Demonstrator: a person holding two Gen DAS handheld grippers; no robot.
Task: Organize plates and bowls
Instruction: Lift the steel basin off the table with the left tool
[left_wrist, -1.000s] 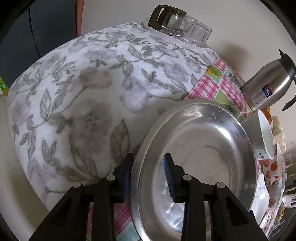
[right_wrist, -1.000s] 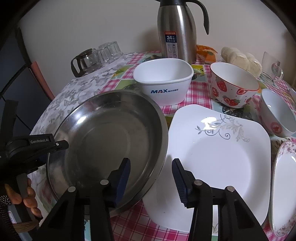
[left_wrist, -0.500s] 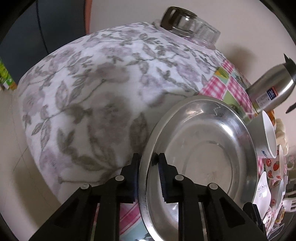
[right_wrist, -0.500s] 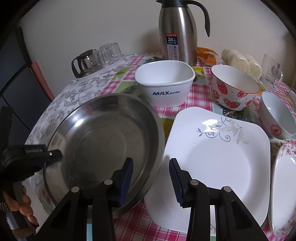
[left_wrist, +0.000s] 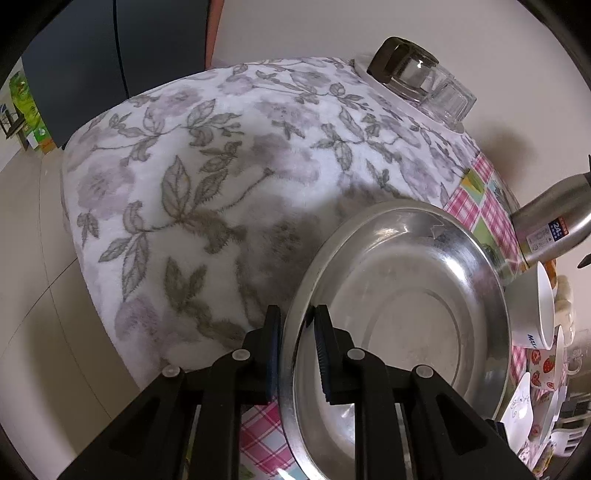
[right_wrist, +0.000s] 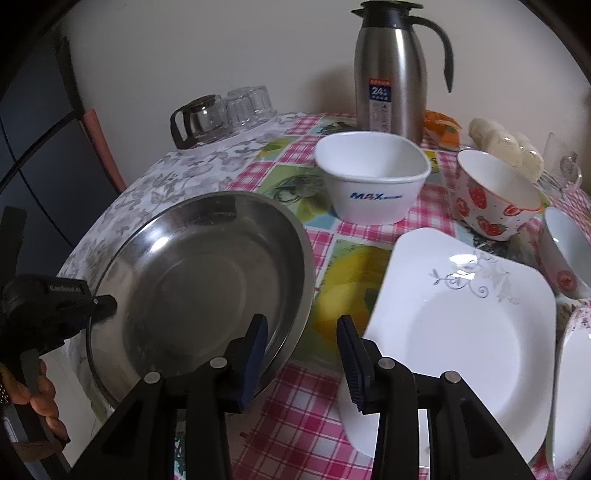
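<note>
A round steel plate (left_wrist: 406, 321) (right_wrist: 199, 288) lies at the table's left edge, partly on a floral cloth (left_wrist: 221, 166). My left gripper (left_wrist: 297, 343) is shut on its near-left rim, and in the right wrist view it (right_wrist: 105, 304) shows pinching that rim. My right gripper (right_wrist: 301, 354) hovers over the plate's right rim with its jaws closing. The rim passes between the fingers, but the pads do not press on it. A white square plate (right_wrist: 461, 332) with a grey vine print lies to the right, a strip of tablecloth between the two plates.
Behind the plates stand a white square bowl (right_wrist: 373, 184), a strawberry bowl (right_wrist: 495, 195), another bowl (right_wrist: 565, 254) and a steel thermos (right_wrist: 388, 70). Upturned glassware (right_wrist: 221, 114) sits at the back left. An oval plate (right_wrist: 576, 387) lies at the right edge. A hand (right_wrist: 40, 398) holds the left gripper.
My left gripper closed on the steel plate's rim and drew the plate left, away from the white square plate. The right gripper's jaws narrowed.
</note>
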